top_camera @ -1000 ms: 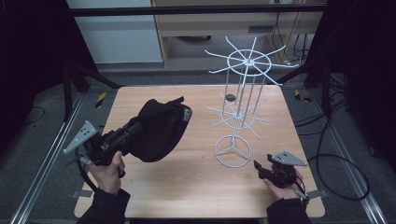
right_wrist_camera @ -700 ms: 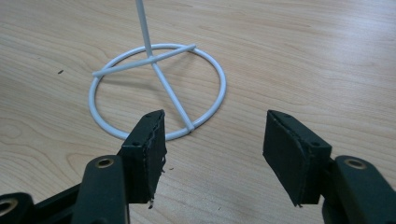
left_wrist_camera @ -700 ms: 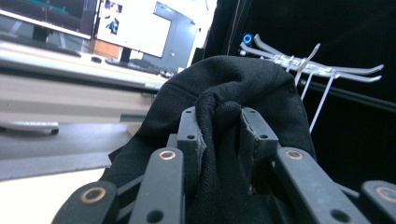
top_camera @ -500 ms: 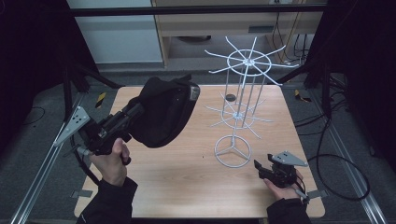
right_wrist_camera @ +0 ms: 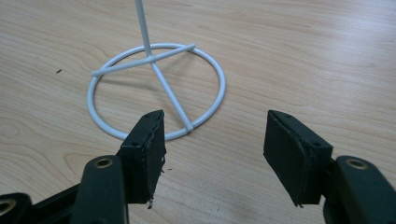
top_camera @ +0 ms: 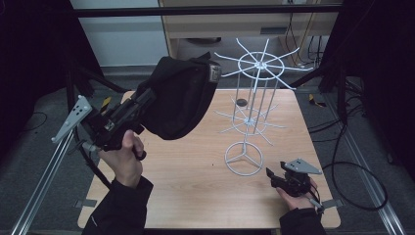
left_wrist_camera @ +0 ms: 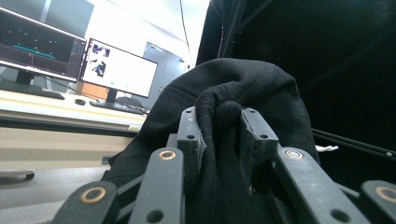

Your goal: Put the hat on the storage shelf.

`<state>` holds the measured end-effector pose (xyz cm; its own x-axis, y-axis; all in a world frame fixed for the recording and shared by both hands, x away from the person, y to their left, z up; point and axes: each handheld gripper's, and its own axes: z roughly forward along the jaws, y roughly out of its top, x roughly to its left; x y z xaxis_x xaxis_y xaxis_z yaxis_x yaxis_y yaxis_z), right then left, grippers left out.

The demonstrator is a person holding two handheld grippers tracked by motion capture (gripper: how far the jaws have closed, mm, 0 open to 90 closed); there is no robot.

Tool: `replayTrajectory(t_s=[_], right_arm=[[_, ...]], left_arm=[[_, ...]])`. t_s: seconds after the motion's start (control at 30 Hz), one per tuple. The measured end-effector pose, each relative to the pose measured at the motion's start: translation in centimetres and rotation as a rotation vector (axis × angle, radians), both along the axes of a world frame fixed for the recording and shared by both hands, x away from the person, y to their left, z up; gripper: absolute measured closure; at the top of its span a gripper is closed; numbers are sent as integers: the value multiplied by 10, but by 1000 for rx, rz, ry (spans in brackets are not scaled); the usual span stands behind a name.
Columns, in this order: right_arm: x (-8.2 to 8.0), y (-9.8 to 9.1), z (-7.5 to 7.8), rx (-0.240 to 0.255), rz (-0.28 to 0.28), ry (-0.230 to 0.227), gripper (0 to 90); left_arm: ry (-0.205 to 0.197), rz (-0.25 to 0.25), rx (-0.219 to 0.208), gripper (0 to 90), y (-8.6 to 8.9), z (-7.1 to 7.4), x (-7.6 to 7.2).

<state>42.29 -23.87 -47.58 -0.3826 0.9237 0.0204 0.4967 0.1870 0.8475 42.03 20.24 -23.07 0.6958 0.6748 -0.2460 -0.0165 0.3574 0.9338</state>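
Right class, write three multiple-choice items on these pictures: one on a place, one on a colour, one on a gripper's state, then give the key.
1. Where does the rack's ring base stand?
A. on the floor
B. on the wooden table
C. on a shelf

2. What colour is the wire rack?
A. white
B. red
C. black

3. How is the left gripper?
A. open, empty
B. shut on a black cap
C. lying on the table

Key: B, the wire rack stands on the wooden table; A, its wires are white; B, the left gripper pinches the black cap.
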Motion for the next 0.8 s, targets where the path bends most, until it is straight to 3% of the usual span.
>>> replayTrajectory(t_s=[0.2, 0.43, 0.6, 0.8], right_arm=[[1, 0, -1, -4, 2, -1, 387], [1, 0, -1, -8, 4, -2, 385], [1, -1, -2, -13, 3, 1, 383], [2, -1, -3, -22, 6, 3, 379]], left_arm=[[15, -3, 28, 713, -19, 3, 7], [41, -10, 63, 709, -36, -5, 12], [62, -20, 72, 703, -38, -15, 12], [103, -26, 120, 692, -36, -30, 13]])
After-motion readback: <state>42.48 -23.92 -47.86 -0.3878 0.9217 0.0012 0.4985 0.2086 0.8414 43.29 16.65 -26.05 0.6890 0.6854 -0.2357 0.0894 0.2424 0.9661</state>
